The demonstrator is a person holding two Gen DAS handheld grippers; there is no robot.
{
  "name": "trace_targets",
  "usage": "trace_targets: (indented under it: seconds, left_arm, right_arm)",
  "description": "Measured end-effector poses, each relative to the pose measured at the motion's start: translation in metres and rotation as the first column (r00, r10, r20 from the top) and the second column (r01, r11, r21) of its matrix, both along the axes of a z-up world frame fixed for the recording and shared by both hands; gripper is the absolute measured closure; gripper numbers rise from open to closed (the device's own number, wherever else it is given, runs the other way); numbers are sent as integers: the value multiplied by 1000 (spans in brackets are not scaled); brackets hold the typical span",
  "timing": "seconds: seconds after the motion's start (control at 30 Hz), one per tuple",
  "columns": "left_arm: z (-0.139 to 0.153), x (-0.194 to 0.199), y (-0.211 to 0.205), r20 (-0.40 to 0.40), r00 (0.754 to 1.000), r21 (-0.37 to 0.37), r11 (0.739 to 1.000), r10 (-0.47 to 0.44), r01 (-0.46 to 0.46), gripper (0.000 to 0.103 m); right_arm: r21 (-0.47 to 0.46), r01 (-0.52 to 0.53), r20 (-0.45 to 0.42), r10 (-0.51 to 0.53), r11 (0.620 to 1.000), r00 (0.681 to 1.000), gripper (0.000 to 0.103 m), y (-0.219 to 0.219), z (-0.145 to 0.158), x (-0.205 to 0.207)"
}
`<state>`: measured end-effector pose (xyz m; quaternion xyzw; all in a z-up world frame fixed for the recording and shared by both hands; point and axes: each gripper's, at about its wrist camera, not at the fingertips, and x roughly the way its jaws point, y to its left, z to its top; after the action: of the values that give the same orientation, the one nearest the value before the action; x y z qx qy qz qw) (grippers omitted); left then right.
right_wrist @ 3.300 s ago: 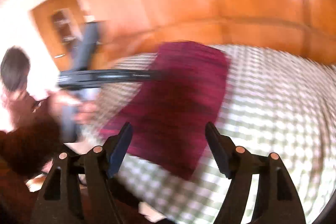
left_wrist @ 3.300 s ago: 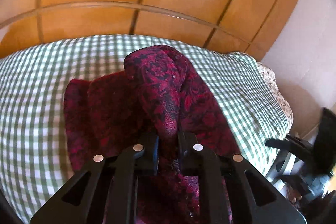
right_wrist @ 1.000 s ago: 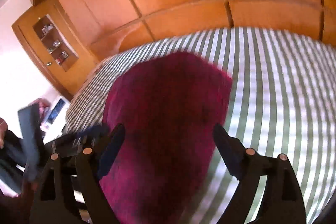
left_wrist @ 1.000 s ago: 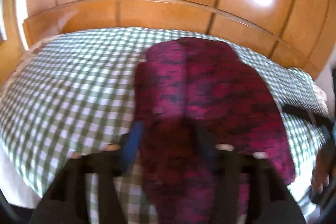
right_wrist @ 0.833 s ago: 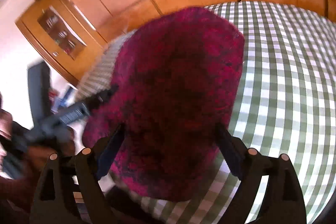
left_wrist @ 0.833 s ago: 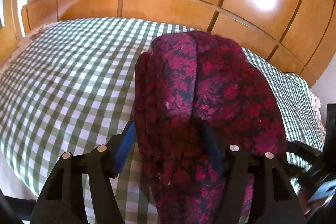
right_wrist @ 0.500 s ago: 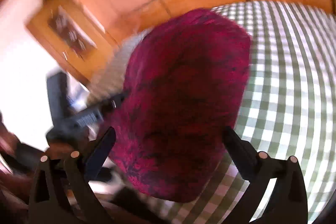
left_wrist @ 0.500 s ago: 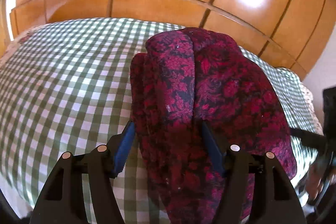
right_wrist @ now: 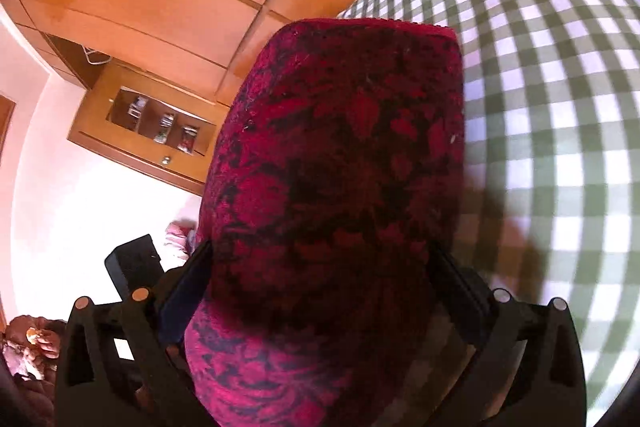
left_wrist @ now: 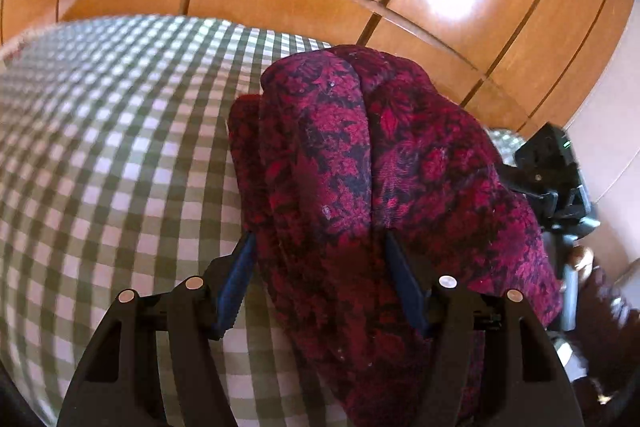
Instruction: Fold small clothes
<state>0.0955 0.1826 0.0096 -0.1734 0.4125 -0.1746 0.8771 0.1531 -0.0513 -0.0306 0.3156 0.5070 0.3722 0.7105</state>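
Crimson flowered cloth (left_wrist: 360,195), folded thick, lies on the checked bed (left_wrist: 112,163) near its front edge. My left claw (left_wrist: 320,279) squeezes a bunched fold; my right claw (right_wrist: 320,291) straddles the bundle, jaws wide, and I can't tell if it grips. Layers could slide apart if either lets go unevenly. Plenty of bare bed lies beyond.

No words, numbers, labels or brand marks can be read in either view; the small white tag beside the right gripper's fingers is blank at this size.
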Motion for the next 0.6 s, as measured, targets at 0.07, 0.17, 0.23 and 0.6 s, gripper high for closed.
trace_targets:
  seconds: [0.07, 0.17, 0.23, 0.6]
  left_arm:
    - [-8, 3, 8, -17, 1000, -88, 996, -12, 10, 38]
    - [-17, 2, 12, -24, 1000, -192, 981, -20, 15, 38]
    - [-18, -4, 8, -6, 1000, -241, 970, -29, 26, 40]
    - [13, 21, -109, 56, 969, -244, 938, -239, 245, 40]
  right_arm:
    - [-1, 11, 10, -11, 1000, 1000, 2, 14, -2, 8]
    - [-17, 15, 31, -14, 1000, 999, 4, 31, 3, 11]
    - [-31, 21, 52, -19, 999, 998, 24, 33, 13, 5]
    - [-1, 228, 187, -223, 974, 957, 41, -74, 69, -49]
